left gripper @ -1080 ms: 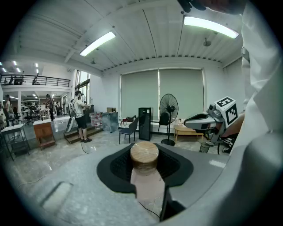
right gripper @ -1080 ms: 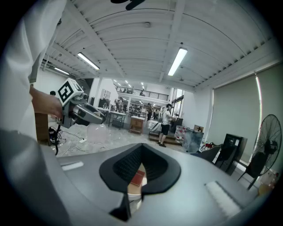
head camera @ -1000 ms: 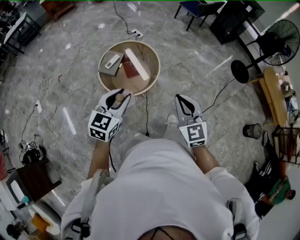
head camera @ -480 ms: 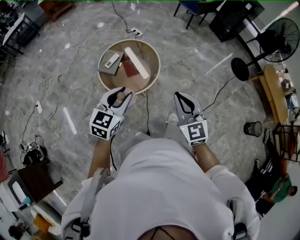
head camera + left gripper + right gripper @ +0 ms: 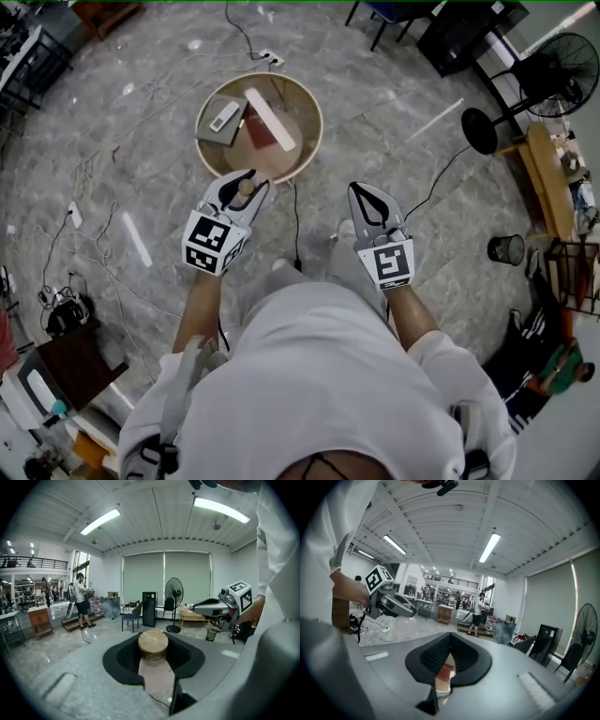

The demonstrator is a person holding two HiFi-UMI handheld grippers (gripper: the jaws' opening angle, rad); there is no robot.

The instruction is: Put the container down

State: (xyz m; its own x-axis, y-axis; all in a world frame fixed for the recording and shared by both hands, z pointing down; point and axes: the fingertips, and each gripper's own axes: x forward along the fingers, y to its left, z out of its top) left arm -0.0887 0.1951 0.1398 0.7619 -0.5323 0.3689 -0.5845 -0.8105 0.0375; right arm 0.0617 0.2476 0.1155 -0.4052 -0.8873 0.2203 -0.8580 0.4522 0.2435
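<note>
In the head view my left gripper (image 5: 241, 183) is shut on a clear container with a round wooden lid (image 5: 247, 187). It holds the container in the air just short of the near edge of a round wooden table (image 5: 310, 120). The left gripper view shows the container (image 5: 153, 646) upright between the dark pads (image 5: 124, 656), with its clear body below the lid. My right gripper (image 5: 369, 208) hangs level with the left, off to the right over the floor. Its jaws meet at the tips with nothing between them, as the right gripper view (image 5: 450, 634) confirms.
The table carries a grey book with a white remote (image 5: 223, 121), a red-brown book (image 5: 262, 139) and a long pale block (image 5: 272, 119). A cable (image 5: 294, 225) runs over the floor between the grippers. A standing fan (image 5: 553, 77), a wooden bench (image 5: 548, 187) and a bin (image 5: 506, 249) stand at the right.
My left gripper has edged slightly forward and right with the container, closer to the table's near edge. The right gripper has hardly moved.
</note>
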